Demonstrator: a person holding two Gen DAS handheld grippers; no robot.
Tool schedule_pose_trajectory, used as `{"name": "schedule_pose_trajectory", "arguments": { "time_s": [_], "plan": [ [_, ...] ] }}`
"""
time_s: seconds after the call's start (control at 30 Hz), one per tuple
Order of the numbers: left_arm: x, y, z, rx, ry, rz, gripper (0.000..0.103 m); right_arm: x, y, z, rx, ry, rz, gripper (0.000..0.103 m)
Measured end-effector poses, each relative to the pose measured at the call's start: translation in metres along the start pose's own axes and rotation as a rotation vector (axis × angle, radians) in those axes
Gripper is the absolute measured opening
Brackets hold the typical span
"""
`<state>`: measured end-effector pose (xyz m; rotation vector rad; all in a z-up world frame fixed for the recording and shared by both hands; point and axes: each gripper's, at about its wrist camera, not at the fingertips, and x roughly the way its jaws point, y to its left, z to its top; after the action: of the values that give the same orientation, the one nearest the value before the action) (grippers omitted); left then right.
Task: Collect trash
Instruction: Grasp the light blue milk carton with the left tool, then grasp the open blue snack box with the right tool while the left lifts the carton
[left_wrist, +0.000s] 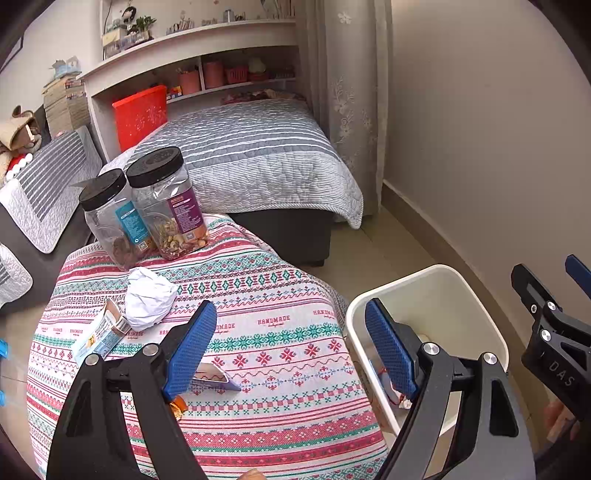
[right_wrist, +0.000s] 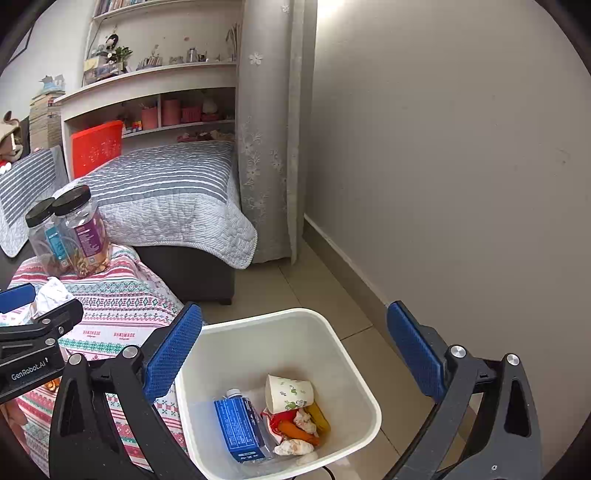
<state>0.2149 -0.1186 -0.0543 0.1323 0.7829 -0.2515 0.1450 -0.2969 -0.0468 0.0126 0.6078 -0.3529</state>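
Note:
My left gripper (left_wrist: 291, 350) is open and holds nothing; its jaws straddle the table's right edge and the rim of a white bin (left_wrist: 424, 291). On the patterned tablecloth (left_wrist: 280, 288) lie a crumpled white paper (left_wrist: 149, 299), a small carton (left_wrist: 99, 334), a silver-purple wrapper (left_wrist: 216, 380) and an orange wrapper (left_wrist: 178, 406). My right gripper (right_wrist: 295, 354) stands open and empty above the bin (right_wrist: 258, 332). Inside the bin are a blue-labelled bottle (right_wrist: 240, 424), a paper cup (right_wrist: 288, 393) and several wrappers (right_wrist: 299, 432).
Two black-lidded snack jars (left_wrist: 147, 206) stand at the table's far edge. A grey striped bed (left_wrist: 251, 155) and shelves lie beyond. The wall (right_wrist: 461, 184) runs close on the right of the bin, with tiled floor (right_wrist: 266, 284) between bed and bin.

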Motion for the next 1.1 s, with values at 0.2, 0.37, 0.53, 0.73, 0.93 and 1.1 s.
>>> {"name": "schedule_pose_trajectory", "arguments": {
  "time_s": [0.2, 0.37, 0.53, 0.73, 0.93, 1.1],
  "plan": [
    [0.032, 0.065, -0.015, 0.041, 0.101, 0.127, 0.084, 0.017, 0.074, -0.006, -0.131, 0.048, 0.104, 0.096],
    [0.068, 0.135, -0.018, 0.045, 0.22, 0.232, 0.084, 0.028, 0.138, -0.018, -0.284, 0.087, 0.205, 0.096],
    [0.115, 0.189, -0.024, 0.113, 0.392, 0.27, 0.084, 0.033, 0.18, -0.033, -0.404, 0.134, 0.332, 0.096],
    [0.17, 0.222, -0.033, 0.277, 0.582, 0.259, 0.084, 0.046, 0.212, -0.04, -0.474, 0.2, 0.524, 0.096],
    [0.187, 0.263, -0.034, 0.106, 0.65, 0.112, 0.087, 0.072, 0.236, -0.049, -0.522, 0.303, 0.646, 0.096],
    [0.172, 0.273, -0.047, 0.019, 0.653, -0.003, 0.059, 0.089, 0.244, -0.056, -0.493, 0.355, 0.703, 0.095]
  ]
}}
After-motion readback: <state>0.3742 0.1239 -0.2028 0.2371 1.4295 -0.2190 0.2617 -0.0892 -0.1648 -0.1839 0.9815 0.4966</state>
